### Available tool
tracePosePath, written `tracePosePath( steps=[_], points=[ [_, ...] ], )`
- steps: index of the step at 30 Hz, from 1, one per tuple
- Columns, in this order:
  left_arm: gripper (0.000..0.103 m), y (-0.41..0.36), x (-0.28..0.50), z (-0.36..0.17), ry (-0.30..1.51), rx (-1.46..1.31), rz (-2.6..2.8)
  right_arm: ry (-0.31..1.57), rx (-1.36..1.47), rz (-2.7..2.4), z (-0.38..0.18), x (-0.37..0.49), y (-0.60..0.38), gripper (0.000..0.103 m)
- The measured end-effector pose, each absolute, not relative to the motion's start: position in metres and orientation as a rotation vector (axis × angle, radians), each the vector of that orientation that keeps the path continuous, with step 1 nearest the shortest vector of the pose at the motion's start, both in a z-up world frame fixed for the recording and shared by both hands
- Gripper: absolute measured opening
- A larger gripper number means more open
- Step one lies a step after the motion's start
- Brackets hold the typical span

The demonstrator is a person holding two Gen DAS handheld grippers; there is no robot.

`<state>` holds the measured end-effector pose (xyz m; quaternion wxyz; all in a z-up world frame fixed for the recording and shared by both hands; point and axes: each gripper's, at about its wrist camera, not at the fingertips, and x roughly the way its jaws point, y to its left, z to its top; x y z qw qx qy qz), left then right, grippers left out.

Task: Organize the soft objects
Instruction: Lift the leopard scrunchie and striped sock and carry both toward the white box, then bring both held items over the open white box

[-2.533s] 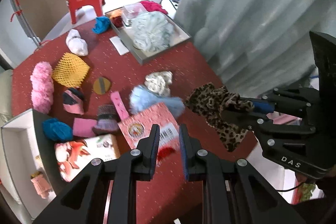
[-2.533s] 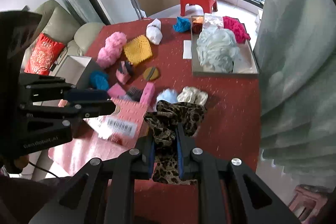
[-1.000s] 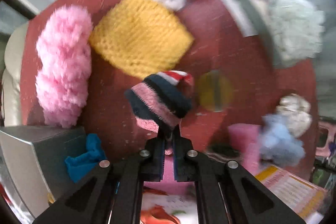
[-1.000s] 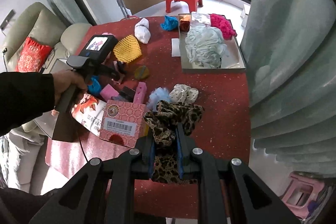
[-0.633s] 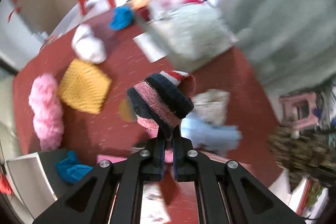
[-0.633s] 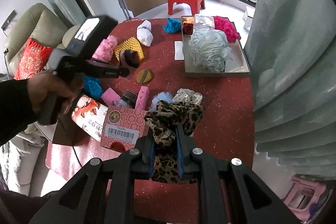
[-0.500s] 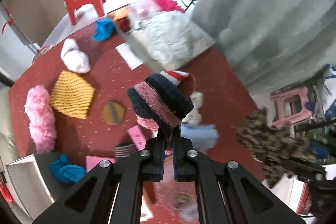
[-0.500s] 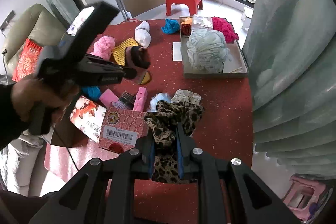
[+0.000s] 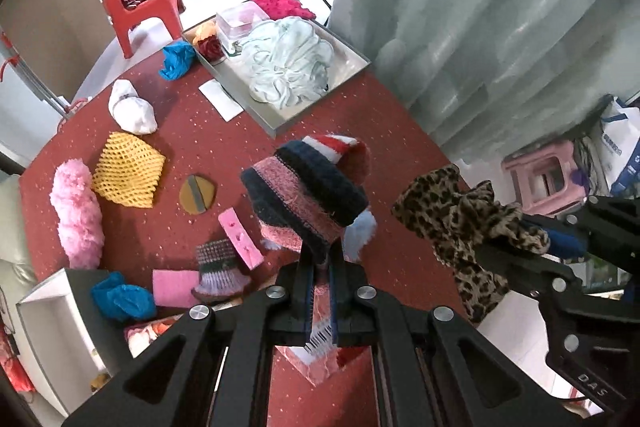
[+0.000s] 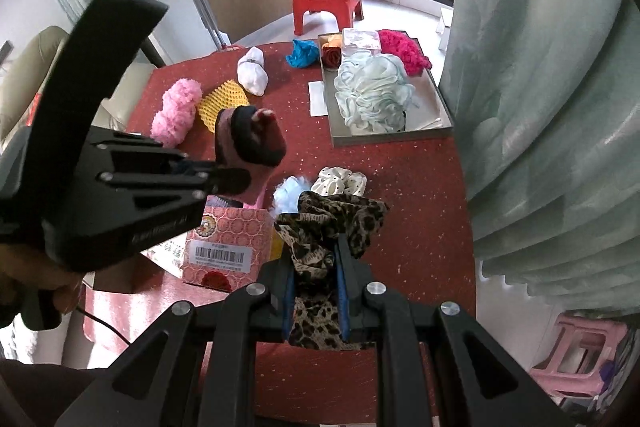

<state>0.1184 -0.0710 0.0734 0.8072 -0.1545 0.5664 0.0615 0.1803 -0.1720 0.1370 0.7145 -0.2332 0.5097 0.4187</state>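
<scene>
Two claws are loaded, both aloft over the bench (image 9: 400, 131): the left claw (image 9: 320, 269) pinches a striped sock (image 9: 304, 195), the right claw (image 10: 316, 269) clamps a leopard scrunchie (image 10: 328, 223). Carrying seems underway; next, probably lowering each into the tray (image 9: 352, 49).

knit hat (image 9: 308, 195): ribbed wool, fuzzy | leopard scrunchie (image 10: 328, 223): soft matt cloth | surface (image 9: 192, 147): red, speckled, matt | fingers (image 9: 301, 275): black matt plastic
</scene>
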Motion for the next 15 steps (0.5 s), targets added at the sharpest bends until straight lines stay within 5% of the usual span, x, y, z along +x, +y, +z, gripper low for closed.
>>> tracePosePath(
  steps=[15],
  points=[
    [0.006, -0.103, 0.08, 0.083, 1.227, -0.296, 0.042, 1.148, -0.486, 0.894, 0.139, 0.159, -0.185, 0.018]
  ],
)
